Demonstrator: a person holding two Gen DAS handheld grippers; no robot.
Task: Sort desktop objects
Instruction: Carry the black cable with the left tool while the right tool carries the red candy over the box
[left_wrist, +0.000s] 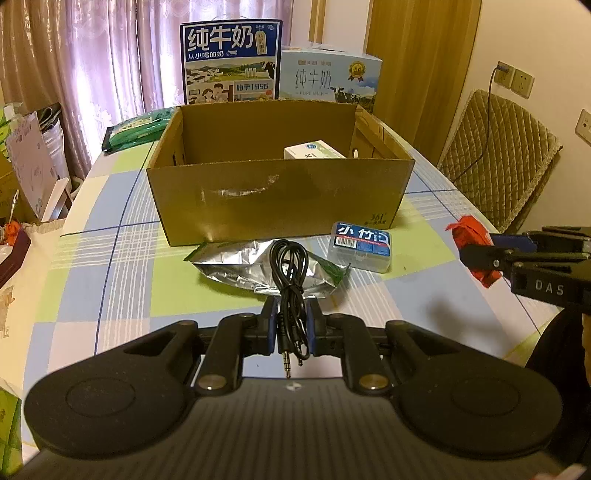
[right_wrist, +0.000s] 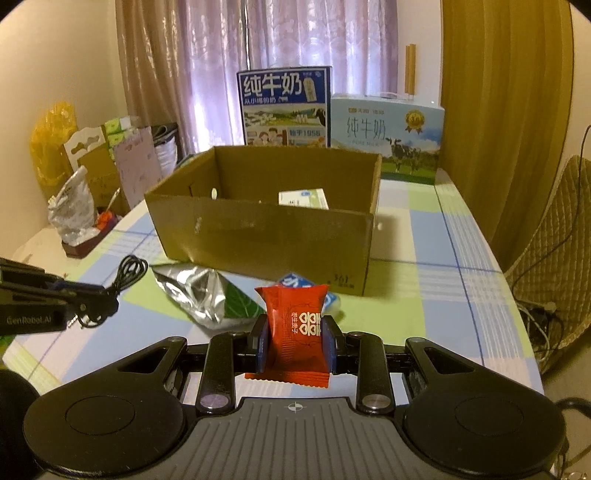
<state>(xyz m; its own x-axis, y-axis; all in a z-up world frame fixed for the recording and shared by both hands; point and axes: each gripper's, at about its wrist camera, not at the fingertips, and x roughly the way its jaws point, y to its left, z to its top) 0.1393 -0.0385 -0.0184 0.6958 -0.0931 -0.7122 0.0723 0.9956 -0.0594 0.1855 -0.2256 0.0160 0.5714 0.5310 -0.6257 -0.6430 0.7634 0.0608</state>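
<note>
Left wrist view: the left gripper (left_wrist: 291, 325) is clamped on a coiled black cable (left_wrist: 290, 273), held above the checked table (left_wrist: 110, 266). The right gripper (right_wrist: 295, 341) pinches a red packet (right_wrist: 295, 325) upright between its pads. Beyond both stands an open cardboard box (left_wrist: 280, 199) holding one small white carton (left_wrist: 314, 149) at its far right. Near the box's front wall lie a foil bag (left_wrist: 251, 273) and, to its right, a blue-labelled case (left_wrist: 360, 245). Two milk cartons (left_wrist: 231, 61) stand behind the box.
</note>
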